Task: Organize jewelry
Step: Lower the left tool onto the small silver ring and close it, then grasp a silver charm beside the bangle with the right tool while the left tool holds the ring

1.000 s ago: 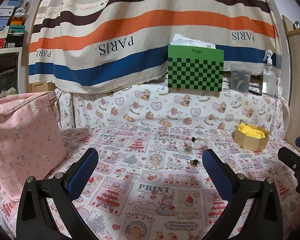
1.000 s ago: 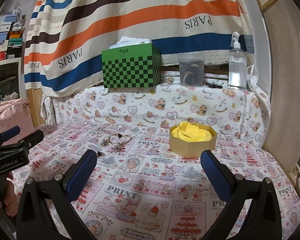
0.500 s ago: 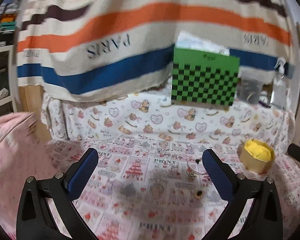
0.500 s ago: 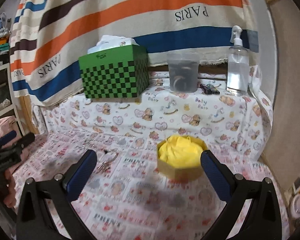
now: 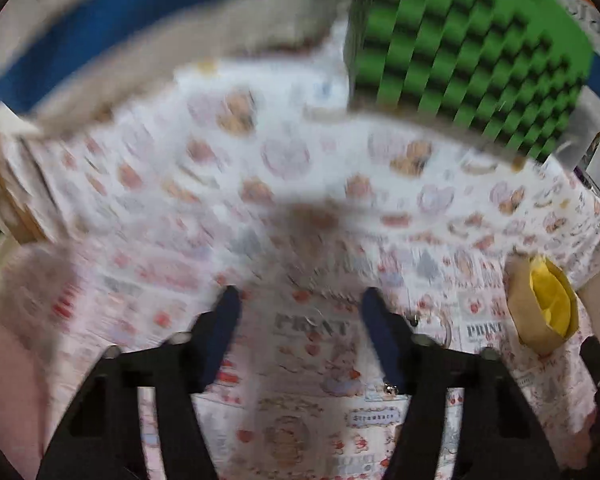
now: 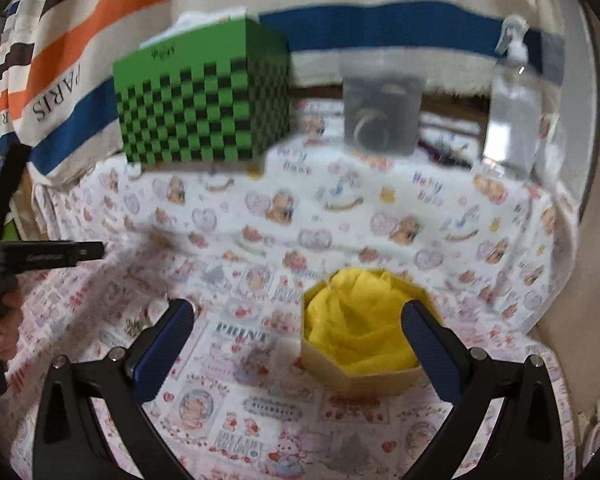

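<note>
A patterned cloth (image 5: 300, 184) covers the desk (left view blurred). Left hand-held gripper (image 5: 300, 304) is closing on nothing; right hand-held gripper (image 6: 296, 320) gapes, empty, by the yellow-lined box (image 6: 360, 344).

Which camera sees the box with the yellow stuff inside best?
The right wrist view: the yellow-lined box sits near the middle, close and fairly sharp, its top open to view. The left wrist view shows it small, squashed at the right edge, in a blurred picture.
</note>
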`<state>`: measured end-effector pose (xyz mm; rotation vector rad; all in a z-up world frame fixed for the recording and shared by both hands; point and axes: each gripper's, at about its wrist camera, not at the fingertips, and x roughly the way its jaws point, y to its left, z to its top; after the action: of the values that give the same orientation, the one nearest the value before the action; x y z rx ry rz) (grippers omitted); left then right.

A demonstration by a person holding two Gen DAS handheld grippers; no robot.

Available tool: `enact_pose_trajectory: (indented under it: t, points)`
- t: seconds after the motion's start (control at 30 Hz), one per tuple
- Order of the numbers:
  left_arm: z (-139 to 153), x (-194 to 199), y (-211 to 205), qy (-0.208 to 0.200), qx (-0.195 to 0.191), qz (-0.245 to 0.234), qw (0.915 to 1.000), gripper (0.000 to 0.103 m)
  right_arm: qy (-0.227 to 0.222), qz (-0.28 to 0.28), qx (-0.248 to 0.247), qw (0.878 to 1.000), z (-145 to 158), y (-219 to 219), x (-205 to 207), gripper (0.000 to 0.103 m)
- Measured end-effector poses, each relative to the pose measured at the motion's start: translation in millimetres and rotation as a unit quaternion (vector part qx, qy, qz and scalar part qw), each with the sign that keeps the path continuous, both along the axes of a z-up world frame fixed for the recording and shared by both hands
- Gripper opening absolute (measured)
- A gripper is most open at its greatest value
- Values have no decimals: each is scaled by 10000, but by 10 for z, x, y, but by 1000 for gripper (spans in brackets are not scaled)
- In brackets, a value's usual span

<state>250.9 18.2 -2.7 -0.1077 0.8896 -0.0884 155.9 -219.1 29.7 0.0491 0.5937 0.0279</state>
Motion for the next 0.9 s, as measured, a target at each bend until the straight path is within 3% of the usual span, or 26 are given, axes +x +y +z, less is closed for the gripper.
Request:
enact_pose_trajectory:
  t: [0.07, 0.13, 0.3, 0.53, 0.67, 0.9]
  points:
    - [-122, 54, -19, 230, -86, -36, 9997, 39, 157, -63, 131, 9998, -83, -56, 30, 103]
    - [-205, 97, -59, 350, -29, -42, 9994, 38, 284, -94, 226, 9993, -141, -87, 68, 103]
    - [-241, 172, -28, 343, -8, 168, 9993, 23, 438, -148, 274, 9986, -230, -142, 123, 103]
    - [-334, 292, -120, 671, -92, -9, 9977, 17, 605, -132, 377, 9974, -278, -183, 171, 103]
    - [-359, 316, -220, 650, 262, -68, 9975, 12, 620, -162, 256, 9976, -296, -161, 172, 103]
    - [-150, -15, -180, 248, -45, -154, 9996, 12, 443, -135, 261, 9986, -210, -167, 110, 103]
